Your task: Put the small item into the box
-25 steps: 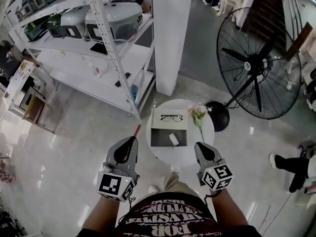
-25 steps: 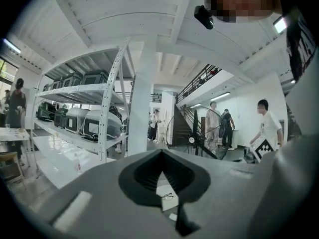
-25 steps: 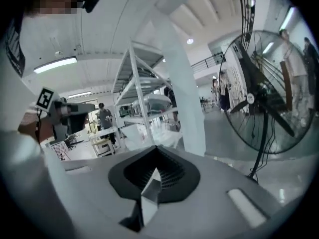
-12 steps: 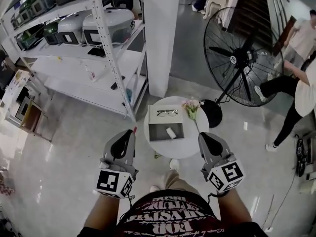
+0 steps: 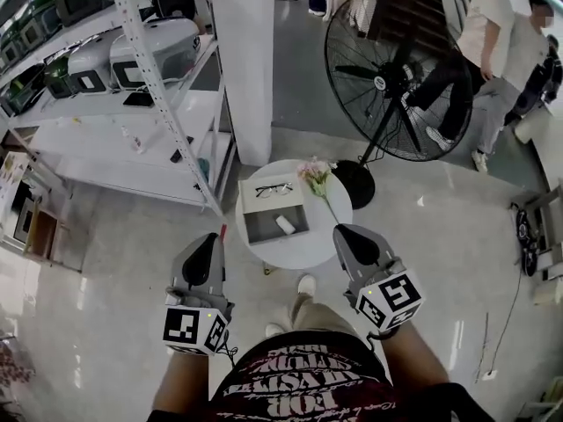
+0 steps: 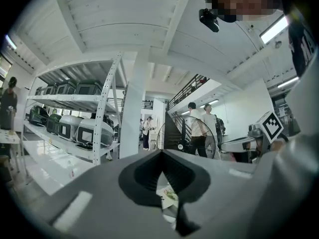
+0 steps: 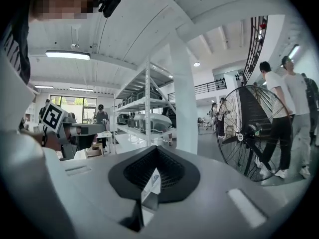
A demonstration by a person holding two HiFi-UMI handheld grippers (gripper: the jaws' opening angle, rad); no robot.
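A grey open box (image 5: 264, 229) sits on the small round white table (image 5: 299, 251). A small white item (image 5: 284, 225) lies inside the box. The box's pale lid (image 5: 274, 190) lies just behind it with a pair of glasses on it. My left gripper (image 5: 211, 237) hangs over the floor, left of the table and nearer to me than it; it is shut and empty. At the table's near right edge, my right gripper (image 5: 342, 230) is also shut and empty. In the left gripper view the left gripper (image 6: 161, 152) shows its jaws closed on nothing. The right gripper (image 7: 157, 148) looks the same in its own view.
A pink flower (image 5: 315, 175) stands on the table's far right. Behind it are a large black floor fan (image 5: 387, 77) and a white pillar (image 5: 245, 60). A white shelf rack (image 5: 132, 69) with appliances fills the left. Two people (image 5: 482, 42) stand at the upper right.
The head view has swung, so table, box and fan now sit further left in the picture. Two people have come into the upper right. Both grippers stay shut and empty.
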